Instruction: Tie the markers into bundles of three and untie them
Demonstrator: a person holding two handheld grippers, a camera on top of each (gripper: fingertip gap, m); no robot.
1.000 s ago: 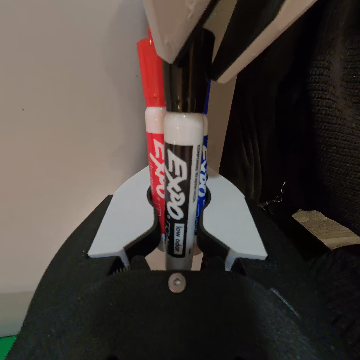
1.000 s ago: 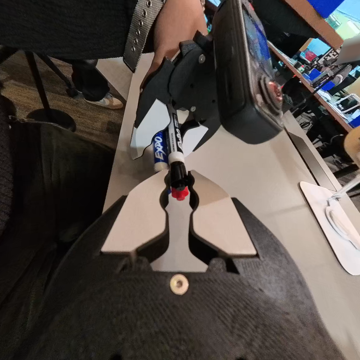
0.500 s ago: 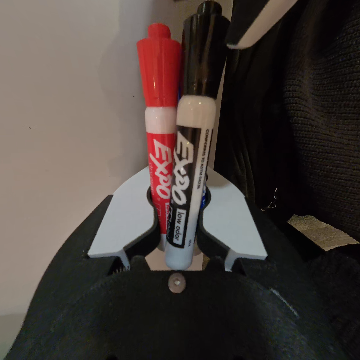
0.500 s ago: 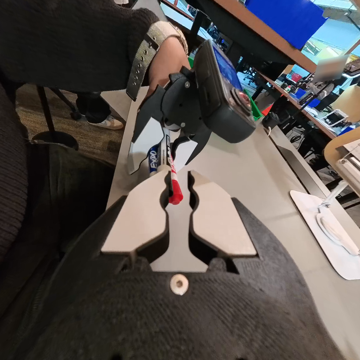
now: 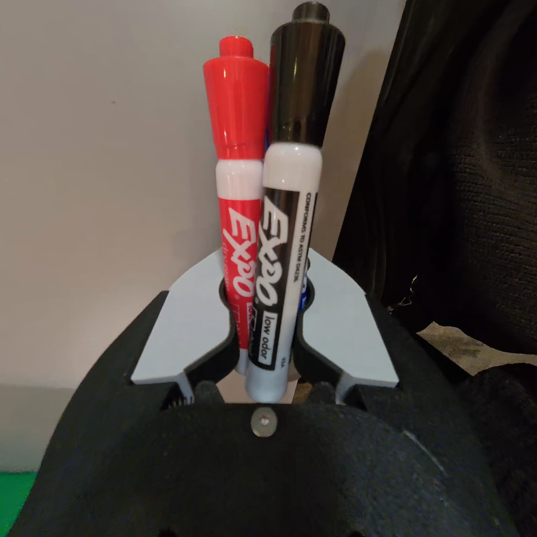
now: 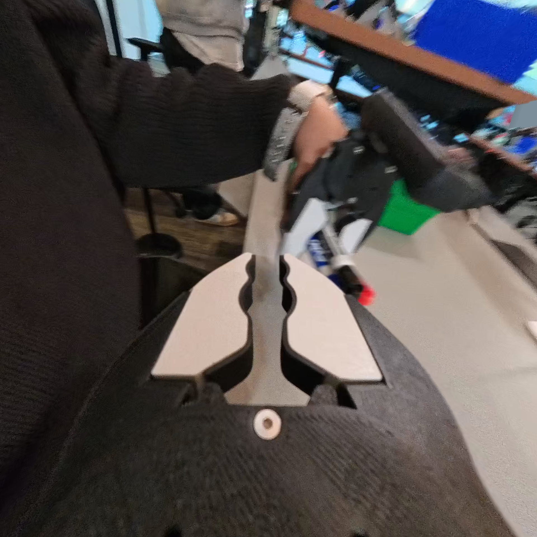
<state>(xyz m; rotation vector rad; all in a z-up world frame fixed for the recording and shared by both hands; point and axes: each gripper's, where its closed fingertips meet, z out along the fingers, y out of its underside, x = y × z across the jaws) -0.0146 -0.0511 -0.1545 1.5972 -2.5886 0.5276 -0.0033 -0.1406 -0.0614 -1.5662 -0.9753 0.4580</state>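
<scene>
My left gripper (image 5: 263, 261) is shut on three markers held side by side, caps pointing away: a red marker (image 5: 235, 122), a black marker (image 5: 302, 101), and a blue marker (image 5: 303, 293) mostly hidden behind them. No band shows around them. In the blurred right wrist view, the left gripper (image 6: 325, 232) holds the markers slanting down over the table, with the blue barrel (image 6: 318, 250), black cap (image 6: 350, 276) and red cap (image 6: 366, 295) showing. My right gripper (image 6: 267, 257) is empty, its jaws a narrow gap apart, left of and nearer than the caps.
The pale table (image 6: 421, 290) runs ahead and to the right. A green object (image 6: 406, 212) sits behind the left gripper. A person's dark sleeve (image 6: 174, 130) and hand (image 6: 316, 136) hold the left gripper. Dark clothing (image 5: 465, 174) fills the right of the left wrist view. Tip to tip, the grippers are about 12 centimeters apart.
My right gripper has let go of the marker caps and pulled back to the left. It has left the left wrist view. The markers stay in the left gripper.
</scene>
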